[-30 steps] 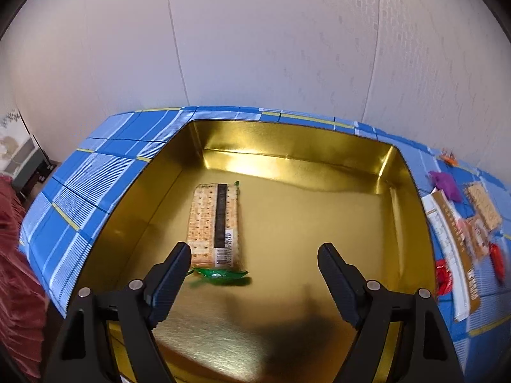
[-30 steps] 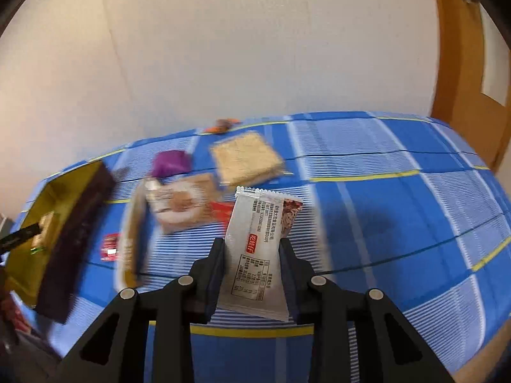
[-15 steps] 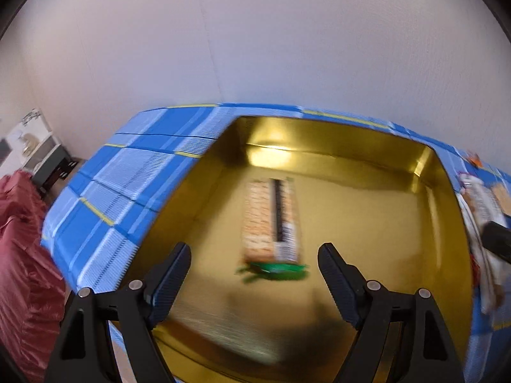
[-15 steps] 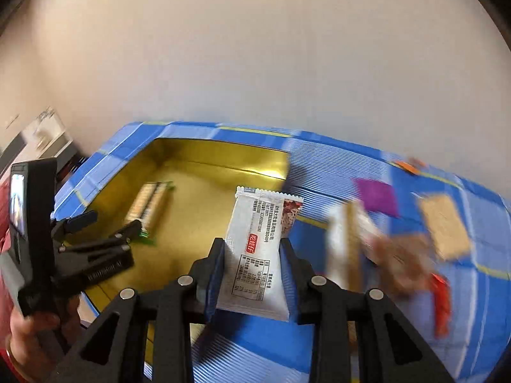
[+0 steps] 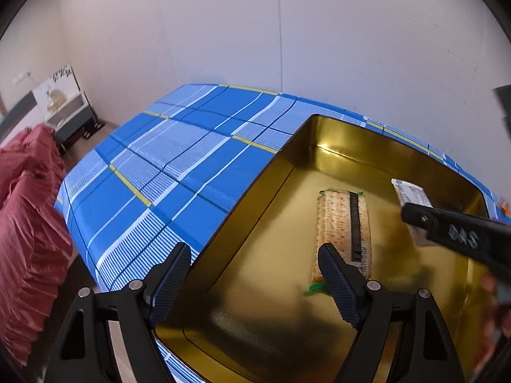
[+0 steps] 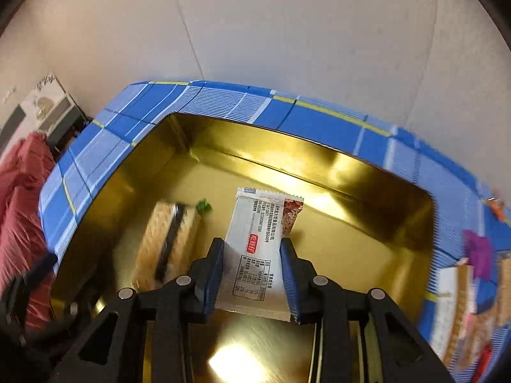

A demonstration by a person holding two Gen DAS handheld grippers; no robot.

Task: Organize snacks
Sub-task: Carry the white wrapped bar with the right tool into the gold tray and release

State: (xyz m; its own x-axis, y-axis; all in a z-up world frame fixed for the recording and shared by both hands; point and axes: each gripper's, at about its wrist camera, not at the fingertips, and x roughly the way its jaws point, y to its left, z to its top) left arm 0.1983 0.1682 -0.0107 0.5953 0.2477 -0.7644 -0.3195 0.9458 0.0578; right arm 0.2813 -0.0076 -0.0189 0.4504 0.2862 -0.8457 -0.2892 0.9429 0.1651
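A gold tin box sits on a blue plaid tablecloth. A cracker pack with a green end lies on the tin floor. My right gripper is shut on a white snack bar packet and holds it over the tin's inside; it also shows in the left wrist view with the packet. My left gripper is open and empty over the tin's near left wall.
Several loose snacks, among them a purple packet, lie on the cloth right of the tin. A red fabric lies left of the table. A wall stands behind it.
My right gripper has carried the white packet leftward from the cloth to above the tin's inside. My left gripper has swung left, toward the tin's left wall.
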